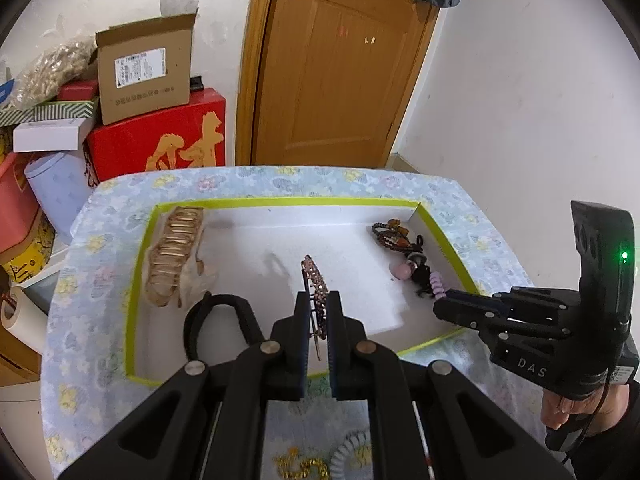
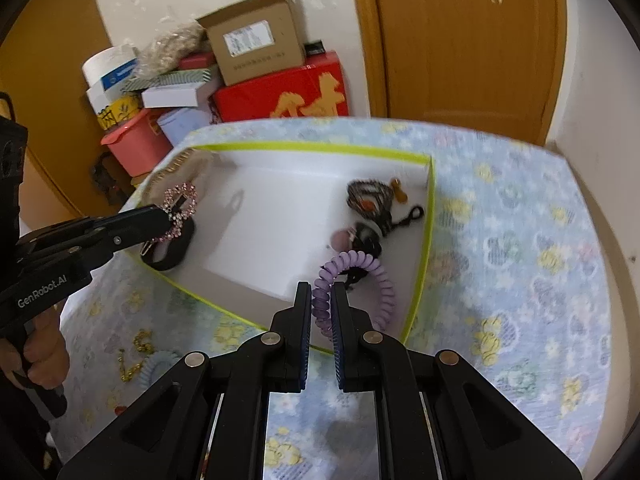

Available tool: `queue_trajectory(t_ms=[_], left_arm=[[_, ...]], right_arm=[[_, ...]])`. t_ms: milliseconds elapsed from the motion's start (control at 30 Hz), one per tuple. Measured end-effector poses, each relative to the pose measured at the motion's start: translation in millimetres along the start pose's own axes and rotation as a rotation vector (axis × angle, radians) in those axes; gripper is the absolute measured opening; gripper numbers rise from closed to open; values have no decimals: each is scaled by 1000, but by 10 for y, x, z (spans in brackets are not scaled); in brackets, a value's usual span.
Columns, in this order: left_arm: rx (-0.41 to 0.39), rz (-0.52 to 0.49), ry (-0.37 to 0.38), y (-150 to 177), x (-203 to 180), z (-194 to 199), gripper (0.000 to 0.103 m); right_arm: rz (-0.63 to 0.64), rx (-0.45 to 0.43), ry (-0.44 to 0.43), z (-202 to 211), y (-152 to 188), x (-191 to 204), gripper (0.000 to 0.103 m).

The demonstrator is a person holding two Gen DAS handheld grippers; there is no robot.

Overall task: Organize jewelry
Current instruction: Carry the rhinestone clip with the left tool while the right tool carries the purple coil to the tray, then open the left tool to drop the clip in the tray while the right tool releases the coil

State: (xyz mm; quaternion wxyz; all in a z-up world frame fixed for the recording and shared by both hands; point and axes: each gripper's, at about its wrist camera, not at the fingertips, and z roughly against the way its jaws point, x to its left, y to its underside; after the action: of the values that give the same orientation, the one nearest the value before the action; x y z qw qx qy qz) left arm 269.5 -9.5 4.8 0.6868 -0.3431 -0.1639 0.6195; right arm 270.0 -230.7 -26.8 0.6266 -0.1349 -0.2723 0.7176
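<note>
Right wrist view: my right hand-held gripper [image 2: 321, 300] pinches the springy purple coil tie [image 2: 352, 288] (light, soft; grip one strand) over the tray [image 2: 430, 208]; my left hand-held gripper [image 2: 160, 216] clamps the stiff rhinestone clip [image 2: 180, 210].

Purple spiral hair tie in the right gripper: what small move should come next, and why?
Probably lower it slightly, then open. The right gripper pinches the purple spiral hair tie above the tray's right corner, beside the other hair ties already grouped there.

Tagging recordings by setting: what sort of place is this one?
Probably a room in a home, used partly for storage: a wooden door, stacked boxes against the wall, and a table under a floral cloth.
</note>
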Motion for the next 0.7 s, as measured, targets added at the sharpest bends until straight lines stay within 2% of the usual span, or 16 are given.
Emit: queue_trajectory(t_ms=[133,267,300,600,700], left_arm=[[30,-6,0,10,-15,-134,8],[56,-10,6,28,-37,-226,8],[63,-10,6,33,-42,-252,8],[94,7,-11,69,1,-313,10],[75,3,-16,78,-3,-208,17]], right_arm=[[-22,22,-20,-49,-4,-48,12],[-26,20,-13,-28,6,-63,32],[-29,15,-25,-15,11,-67,35],[-27,-14,-21,128,54,-39,37],[-26,-30,-22,216,72,-8,37]])
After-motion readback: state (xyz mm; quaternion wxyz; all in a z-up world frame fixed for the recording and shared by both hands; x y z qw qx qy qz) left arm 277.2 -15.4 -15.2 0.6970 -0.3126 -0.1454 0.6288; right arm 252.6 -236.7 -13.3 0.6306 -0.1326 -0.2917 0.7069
